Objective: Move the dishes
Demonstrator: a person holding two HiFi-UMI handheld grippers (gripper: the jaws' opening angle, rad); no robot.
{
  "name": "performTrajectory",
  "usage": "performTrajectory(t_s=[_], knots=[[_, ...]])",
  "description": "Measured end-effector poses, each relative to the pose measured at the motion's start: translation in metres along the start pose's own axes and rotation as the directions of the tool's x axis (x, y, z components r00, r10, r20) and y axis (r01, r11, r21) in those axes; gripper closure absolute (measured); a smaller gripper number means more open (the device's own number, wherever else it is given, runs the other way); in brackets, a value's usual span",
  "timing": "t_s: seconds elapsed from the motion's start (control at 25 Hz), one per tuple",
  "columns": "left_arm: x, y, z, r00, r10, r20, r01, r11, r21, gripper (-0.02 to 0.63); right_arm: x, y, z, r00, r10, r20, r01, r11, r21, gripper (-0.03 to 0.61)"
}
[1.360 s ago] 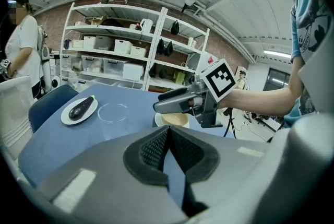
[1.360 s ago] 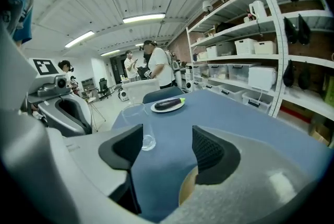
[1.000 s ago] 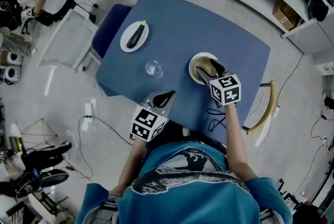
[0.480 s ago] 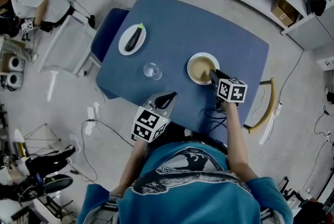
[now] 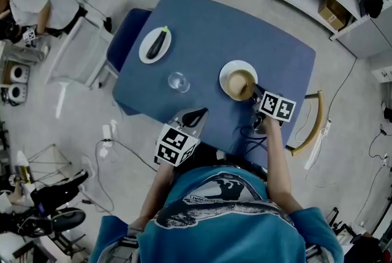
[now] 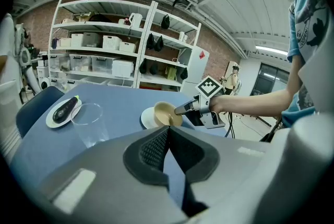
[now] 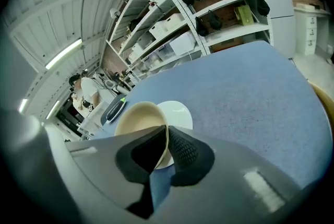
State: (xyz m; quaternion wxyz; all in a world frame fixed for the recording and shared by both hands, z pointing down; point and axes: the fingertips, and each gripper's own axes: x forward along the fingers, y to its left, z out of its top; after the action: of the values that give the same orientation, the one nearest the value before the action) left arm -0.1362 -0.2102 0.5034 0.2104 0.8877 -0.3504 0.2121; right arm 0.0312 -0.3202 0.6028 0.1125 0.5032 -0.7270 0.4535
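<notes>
The right gripper (image 5: 254, 91) has its jaws closed on the rim of a tan bowl (image 5: 241, 85), one finger inside the rim and one outside, as the right gripper view shows. The bowl (image 7: 136, 121) is tipped, its opening turned towards the left gripper. It sits over the 5 o'clock edge of a white plate (image 5: 236, 72). Whether its base touches the plate (image 7: 177, 113) cannot be told.

The left gripper (image 5: 195, 113) hangs over the near edge of the blue table (image 5: 275, 47), at 7 o'clock from the bowl. Its jaws are pressed together (image 6: 167, 133) with nothing between them.

An empty clear glass (image 5: 178, 81) stands at 9 o'clock from the bowl, well apart from it. At 11 o'clock from the glass lies a second white plate (image 5: 147, 53) carrying a dark aubergine (image 5: 158, 44) with a green stem end.

The left gripper view shows the glass (image 6: 88, 122) and the aubergine plate (image 6: 56, 118) side by side. It also shows the right gripper (image 6: 188, 108) holding the bowl (image 6: 166, 114) beyond them.

Each gripper's cube bears black-and-white square markers, with no letters on them. The person's teal shirt (image 5: 220, 213) has a fish-like print. The small lettering by it is too small to read.
</notes>
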Motion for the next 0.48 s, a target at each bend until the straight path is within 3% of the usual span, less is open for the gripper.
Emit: performTrajectory(t_s=[0.48], knots=[[0.006, -0.02, 0.0, 1.0, -0.016, -0.005, 0.016, 1.0, 0.012, 0.6, -0.037, -0.009, -0.011, 1.0, 0.019, -0.017, -0.02, 0.999, -0.025, 0.561]])
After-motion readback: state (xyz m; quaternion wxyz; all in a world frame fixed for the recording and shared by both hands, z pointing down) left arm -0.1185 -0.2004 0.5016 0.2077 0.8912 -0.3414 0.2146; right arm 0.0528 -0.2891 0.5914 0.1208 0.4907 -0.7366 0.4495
